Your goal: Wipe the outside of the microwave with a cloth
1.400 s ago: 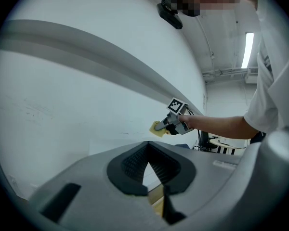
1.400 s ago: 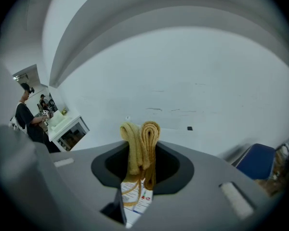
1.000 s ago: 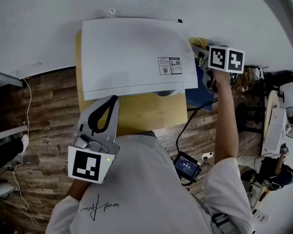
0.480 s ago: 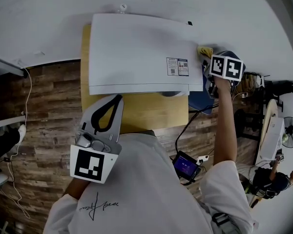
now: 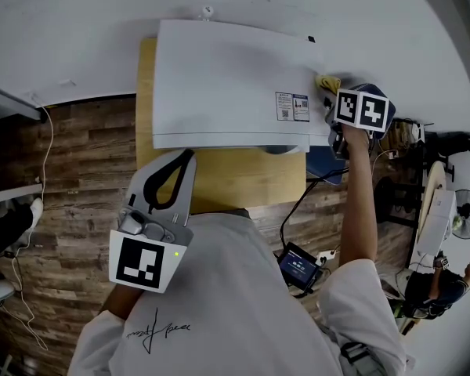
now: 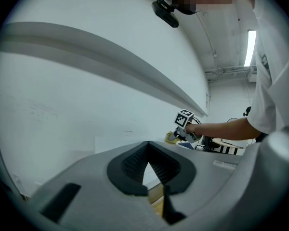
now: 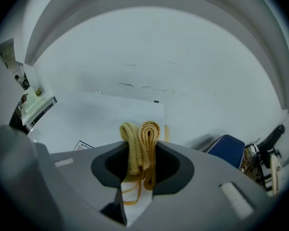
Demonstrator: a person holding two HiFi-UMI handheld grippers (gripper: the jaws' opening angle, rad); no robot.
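Since a second ago, the right gripper [image 5: 334, 100] has shifted slightly forward along the right edge of the microwave [image 5: 227, 77], nearer the printed label [image 5: 294, 106].

Microwave: smooth white box with a flat matt top, standing on a pale wooden table [image 5: 235, 175] against a white wall.

Cloth [image 7: 140, 143]: yellow, looped terry weave, folded into thick rolls. It is pinched between the right gripper's jaws, its folds bulging above them and a thin edge hanging below. In the head view it sits at the microwave's right edge, just behind the label.

Right arm: stretched out nearly straight, marker cube [image 5: 362, 110] uppermost.

Left gripper [image 5: 188, 159]: grey plastic with dark ribbed pads pressed together at the tips, nothing between them. It is held close to the chest, pointing toward the microwave's front.
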